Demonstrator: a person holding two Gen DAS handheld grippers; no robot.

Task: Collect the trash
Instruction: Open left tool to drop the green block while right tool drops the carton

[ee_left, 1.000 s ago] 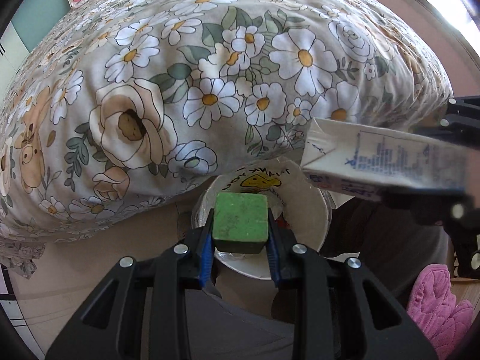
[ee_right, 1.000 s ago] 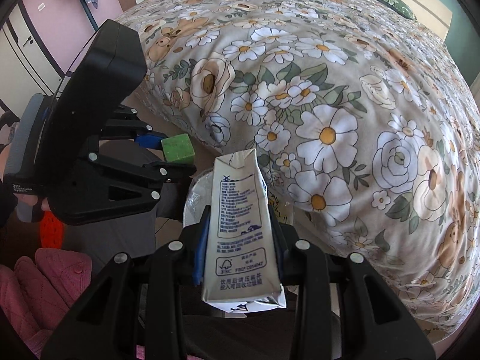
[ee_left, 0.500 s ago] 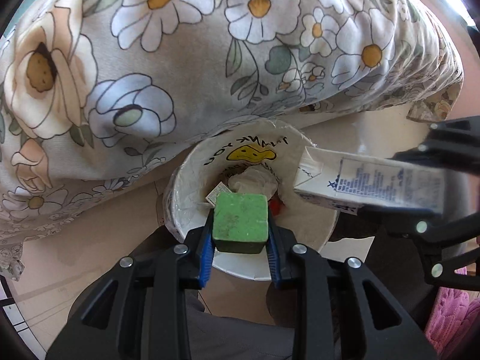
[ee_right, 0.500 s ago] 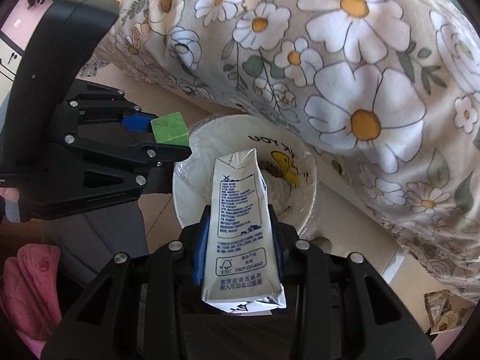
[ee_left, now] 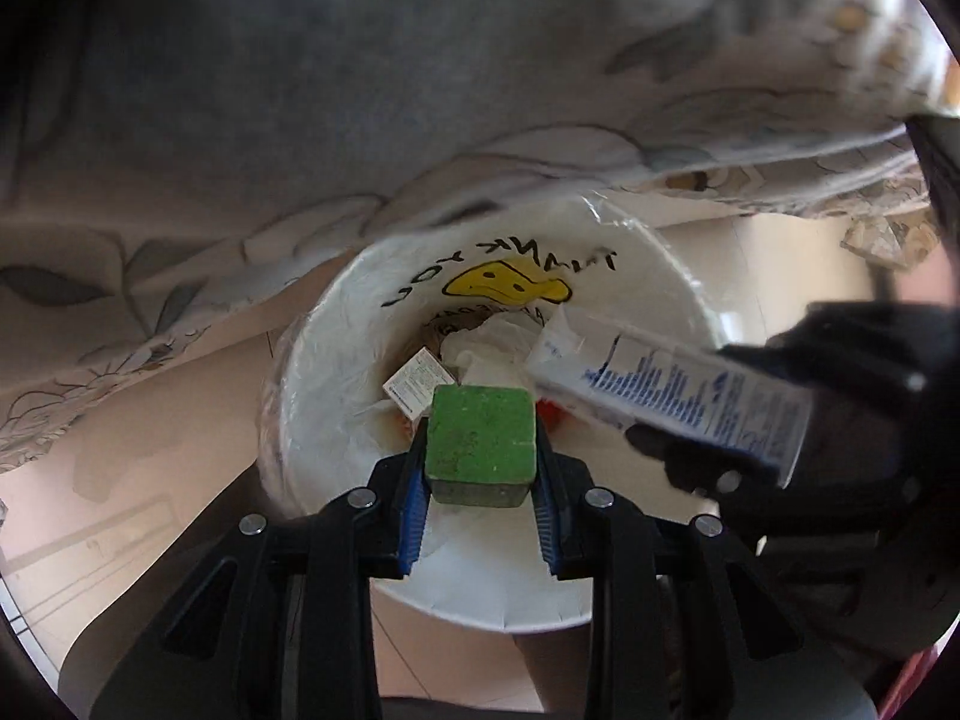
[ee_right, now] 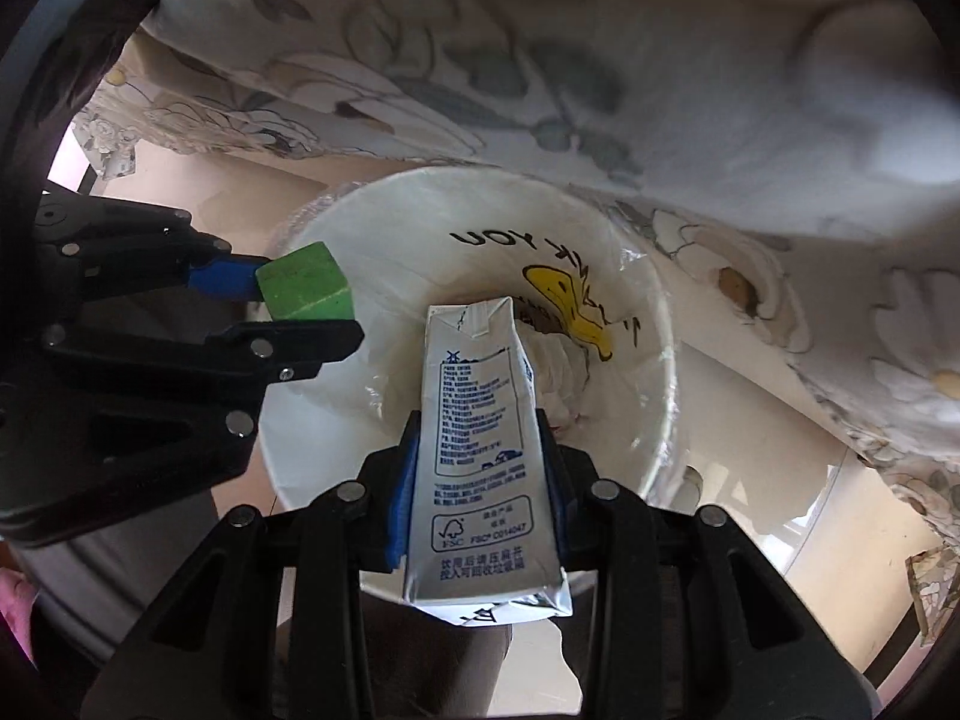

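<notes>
Both pieces of trash are gripped and poised at the mouth of the bin [ee_left: 312, 372], neither released yet. The left gripper [ee_left: 482, 450] has its blue pads pressed tight on a green block [ee_left: 482, 441], a squat cube with a rough, speckled top face and darker sides; it hangs over the near part of the opening. The right gripper [ee_right: 480, 480] is clamped on a milk carton [ee_right: 477, 420], a tall white drink box with blue print, a recycling mark low on its face and a folded gable top, its walls slightly dented. The carton's top points down into the bin, its base sticking out toward the camera. In the left wrist view the carton [ee_left: 666, 399] reaches in from the right, its tip over the opening just beside the block. The bin is a round white pail lined with a thin plastic bag [ee_right: 606, 312] printed with a yellow duck and black lettering; it stands on the pale floor [ee_left: 150, 420] tight against the overhang of a floral bedspread [ee_left: 300, 120]. Crumpled tissue [ee_left: 492, 342] and a small printed box [ee_left: 417, 387] already lie at the bottom. Judged from this, what is left is letting go of both items; whether more trash lies elsewhere cannot be told.
</notes>
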